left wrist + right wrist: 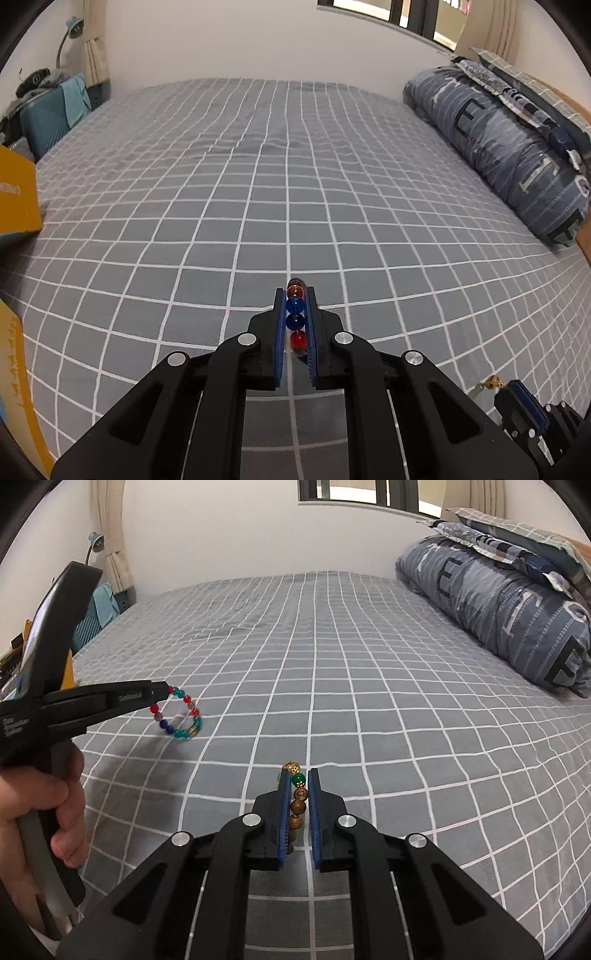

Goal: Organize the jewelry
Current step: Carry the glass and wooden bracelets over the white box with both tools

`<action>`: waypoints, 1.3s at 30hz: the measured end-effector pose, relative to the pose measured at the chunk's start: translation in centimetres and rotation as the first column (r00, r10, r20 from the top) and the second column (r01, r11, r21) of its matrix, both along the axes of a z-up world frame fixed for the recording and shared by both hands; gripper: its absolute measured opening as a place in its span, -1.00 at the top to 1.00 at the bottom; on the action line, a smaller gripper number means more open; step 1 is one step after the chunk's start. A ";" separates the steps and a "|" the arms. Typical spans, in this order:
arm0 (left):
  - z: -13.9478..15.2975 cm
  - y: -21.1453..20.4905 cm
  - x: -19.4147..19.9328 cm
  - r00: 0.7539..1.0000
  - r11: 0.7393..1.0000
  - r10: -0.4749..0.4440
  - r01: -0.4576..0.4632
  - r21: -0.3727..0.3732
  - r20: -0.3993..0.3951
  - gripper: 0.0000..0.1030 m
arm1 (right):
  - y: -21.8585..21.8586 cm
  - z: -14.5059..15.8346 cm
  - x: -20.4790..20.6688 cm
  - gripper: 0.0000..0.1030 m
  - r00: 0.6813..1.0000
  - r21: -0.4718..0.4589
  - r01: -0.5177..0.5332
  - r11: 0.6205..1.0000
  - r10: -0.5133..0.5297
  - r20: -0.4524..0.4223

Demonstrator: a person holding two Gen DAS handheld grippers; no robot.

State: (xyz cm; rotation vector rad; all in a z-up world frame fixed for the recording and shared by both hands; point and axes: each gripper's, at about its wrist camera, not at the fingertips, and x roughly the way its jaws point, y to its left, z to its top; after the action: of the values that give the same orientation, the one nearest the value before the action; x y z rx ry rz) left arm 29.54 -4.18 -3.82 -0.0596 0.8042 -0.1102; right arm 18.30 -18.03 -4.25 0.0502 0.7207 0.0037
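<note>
My left gripper point(295, 291) is shut on a colourful glass bead bracelet point(296, 314) with red, blue and orange beads between its blue pads. In the right wrist view the same left gripper point(162, 690) comes in from the left, held above the bed, and the colourful bracelet point(179, 716) hangs from its tip as a ring. My right gripper point(298, 771) is shut on a brown wooden bead bracelet point(298, 801) with one green bead and gold beads. The right gripper's tip point(517, 391) shows at the lower right of the left wrist view.
Both grippers hover over a bed with a grey, white-gridded sheet point(332, 672). A rolled blue quilt point(498, 602) and pillows lie along the right side. A yellow cardboard box point(14, 199) stands at the left edge. A teal suitcase point(48, 118) is beside the bed.
</note>
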 end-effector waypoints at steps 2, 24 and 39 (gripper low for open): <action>0.6 -0.1 -0.6 1.000 1.000 -0.001 0.001 -0.002 0.017 0.82 | -0.1 0.3 -0.2 0.84 1.000 -0.004 0.008 1.000 -0.008 0.013; 5.6 0.3 -6.9 0.993 1.000 -0.016 0.014 0.018 0.113 0.82 | -0.1 5.1 -1.2 0.84 0.998 0.009 0.032 0.999 -0.032 0.053; 12.0 9.1 -14.2 0.985 0.994 0.104 -0.108 0.026 0.137 0.82 | 9.4 12.4 -2.7 0.84 0.990 0.045 -0.116 0.992 0.112 0.084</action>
State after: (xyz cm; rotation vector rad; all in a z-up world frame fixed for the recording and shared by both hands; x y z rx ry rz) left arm 15.34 4.93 8.14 -0.0629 0.6655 0.0000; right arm 15.65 -8.67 8.12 0.0556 0.6417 0.1326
